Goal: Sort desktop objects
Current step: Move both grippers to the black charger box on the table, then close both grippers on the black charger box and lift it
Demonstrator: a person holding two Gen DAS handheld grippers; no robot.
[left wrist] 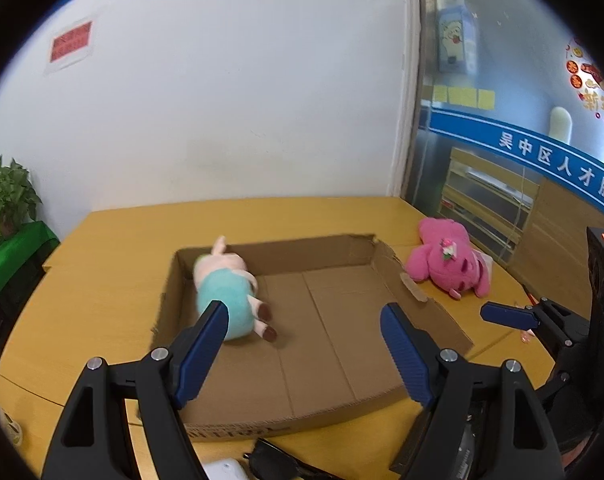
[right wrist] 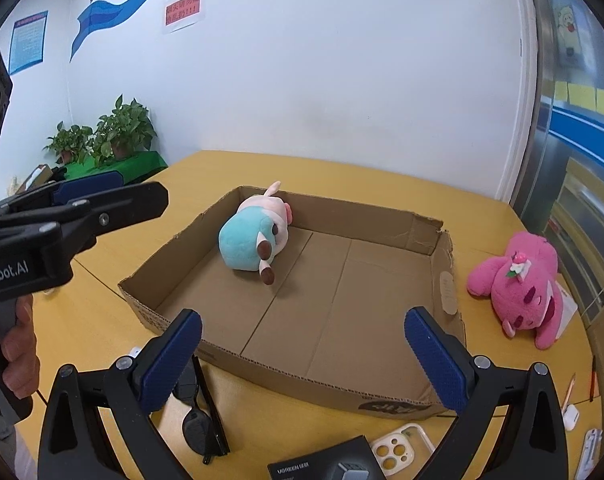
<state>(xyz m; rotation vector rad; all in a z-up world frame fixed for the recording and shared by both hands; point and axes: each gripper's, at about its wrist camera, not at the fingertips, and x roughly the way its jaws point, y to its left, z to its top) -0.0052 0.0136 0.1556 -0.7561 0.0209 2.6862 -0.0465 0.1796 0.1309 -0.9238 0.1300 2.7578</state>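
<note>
**A:** ok going left to right, what's on the desk (right wrist: 113, 308) here? At the far left of the right wrist view I see a hand (right wrist: 19, 354) on the left gripper's (left wrist: 304, 322) handle.

**B:** yep. In its own view the left gripper has its jaws spread wide with nothing between them, held over the near edge of the box (left wrist: 285, 426). Past that hand, way back against the wall, plants (right wrist: 109, 134) on a green stand.

**A:** and the box?

**B:** shallow open cardboard one, mid-desk, right wall torn and folded outward. The pig plush (right wrist: 253, 240) is inside, lying on its side in the back left corner, one ear poking over the back wall. Teal body, pale pink head, brown feet toward us.

**A:** in front of the box?

**B:** sunglasses (right wrist: 199, 414) just beside the front left corner, behind the right gripper's (right wrist: 304, 354) left finger. Then a dark booklet (right wrist: 326, 464), a pale phone case (right wrist: 398, 446), some small white bits at the far right I can't make out.

**A:** right gripper holding anything?

**B:** nope, jaws wide apart, empty, over the box's near rim.

**A:** and the pink one?

**B:** pink bear (right wrist: 522, 288) lies on the desk outside the box, just right of the torn wall, not touching either gripper. Little flower on its head.
</note>
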